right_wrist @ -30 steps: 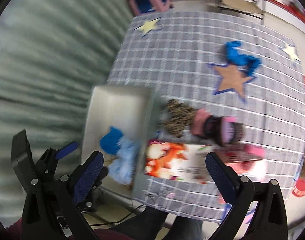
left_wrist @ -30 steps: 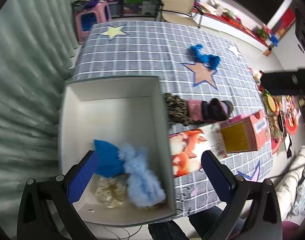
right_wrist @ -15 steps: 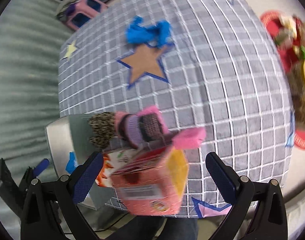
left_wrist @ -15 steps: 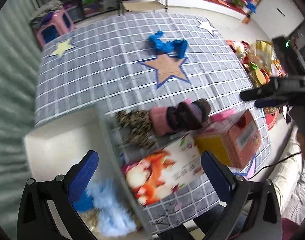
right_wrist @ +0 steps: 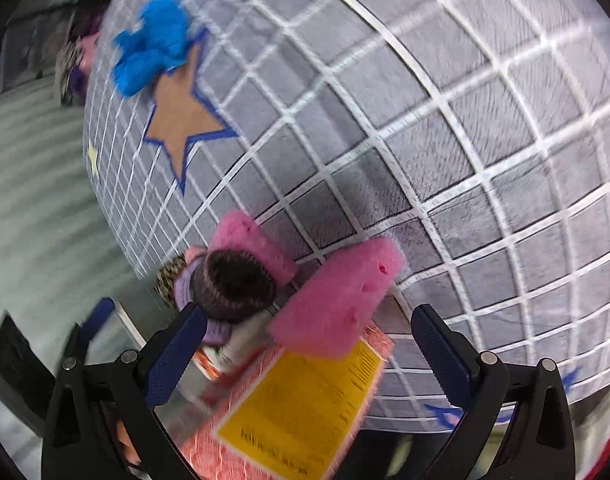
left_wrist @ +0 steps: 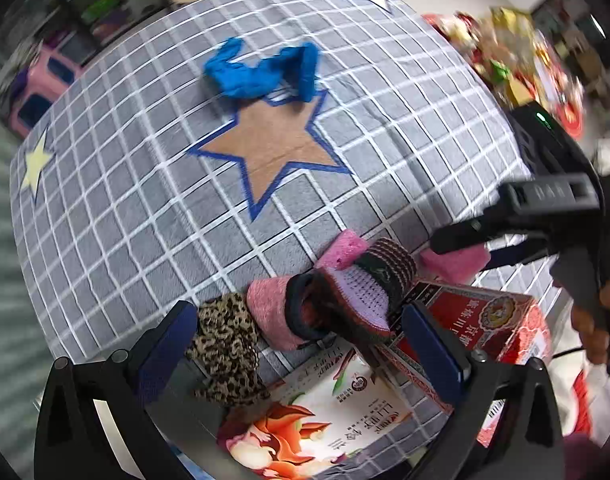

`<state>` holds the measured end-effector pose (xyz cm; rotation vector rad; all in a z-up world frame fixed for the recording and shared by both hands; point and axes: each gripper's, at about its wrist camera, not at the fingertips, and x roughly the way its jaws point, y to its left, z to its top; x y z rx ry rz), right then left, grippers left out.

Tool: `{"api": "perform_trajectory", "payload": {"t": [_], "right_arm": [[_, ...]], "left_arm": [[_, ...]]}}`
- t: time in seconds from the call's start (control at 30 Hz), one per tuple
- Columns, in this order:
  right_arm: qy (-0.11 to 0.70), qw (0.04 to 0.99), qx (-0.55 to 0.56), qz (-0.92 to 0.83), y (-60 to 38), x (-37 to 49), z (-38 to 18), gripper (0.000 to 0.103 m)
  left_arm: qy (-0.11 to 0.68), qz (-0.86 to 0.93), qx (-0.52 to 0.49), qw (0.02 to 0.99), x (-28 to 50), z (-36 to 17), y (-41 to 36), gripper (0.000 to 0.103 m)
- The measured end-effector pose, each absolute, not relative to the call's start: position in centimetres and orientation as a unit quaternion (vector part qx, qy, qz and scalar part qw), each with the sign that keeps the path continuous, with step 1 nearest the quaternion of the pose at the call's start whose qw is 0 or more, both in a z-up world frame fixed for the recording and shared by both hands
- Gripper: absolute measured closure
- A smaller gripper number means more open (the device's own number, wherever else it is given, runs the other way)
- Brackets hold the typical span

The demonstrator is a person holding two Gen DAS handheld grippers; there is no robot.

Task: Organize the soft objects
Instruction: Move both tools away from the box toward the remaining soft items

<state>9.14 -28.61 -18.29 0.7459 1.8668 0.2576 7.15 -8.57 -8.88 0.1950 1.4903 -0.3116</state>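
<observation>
From the left wrist, our left gripper [left_wrist: 297, 344] hangs with jaws apart over the knitted slippers [left_wrist: 345, 296] beside the red carton [left_wrist: 477, 320]; closing could snag the leopard fabric [left_wrist: 225, 344]

From the right wrist, our right gripper [right_wrist: 305, 344], jaws apart, nears the pink sponge [right_wrist: 337, 300] atop that carton; a push could topple it

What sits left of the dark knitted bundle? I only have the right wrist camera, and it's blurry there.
Observer: A leopard-print fabric roll, touching the bundle's pink knitted piece.
Operator: Is the left gripper holding anything?
Observer: No. The left gripper is open, its fingers either side of the roll and bundle, clamping nothing.
Operator: What's the white thing beside the yellow-labelled box?
Observer: A flat white carton printed with an orange cartoon animal, lying on the grey checked tablecloth.
</observation>
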Motion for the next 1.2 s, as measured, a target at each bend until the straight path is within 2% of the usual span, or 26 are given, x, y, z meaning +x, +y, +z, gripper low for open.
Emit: {"api": "perform_trajectory", "payload": {"t": [0.13,0.33,0.53,0.73,0.83,0.97,1.2], "right_arm": [[0.793,0.488,0.346,0.115,-28.2,8.8,-20.2,0.000],[0.816,0.479,0.302,0.116,-27.6,9.2,-20.9,0.000],[0.834,0.525,0.132,0.109,-26.9,10.2,-19.8,0.000],[0.792,0.608,-0.012,0.053,-28.3,11.2,-17.8,0.000],[0.781,0.621,0.056,0.046,-31.6,11.2,-17.0,0.000],[0.788,0.588,0.167,0.073,-34.6,9.2,-17.4,0.000],[0.819,0.550,0.153,0.055,-37.0,3.2,-19.1,0.000]], "left_arm": [[0.686,-0.151,0.100,0.705,7.8,-9.8,-9.3,0.000],[0.708,-0.174,0.113,0.674,8.7,-11.7,-10.2,0.000],[0.729,-0.181,0.151,0.642,9.9,-13.4,-10.5,0.000],[0.731,-0.211,0.155,0.630,9.5,-13.4,-9.7,0.000],[0.730,-0.236,0.183,0.614,8.4,-13.9,-9.8,0.000],[0.737,-0.247,0.178,0.604,8.2,-14.8,-9.3,0.000],[0.729,-0.231,0.195,0.614,8.5,-15.9,-10.2,0.000]]}}
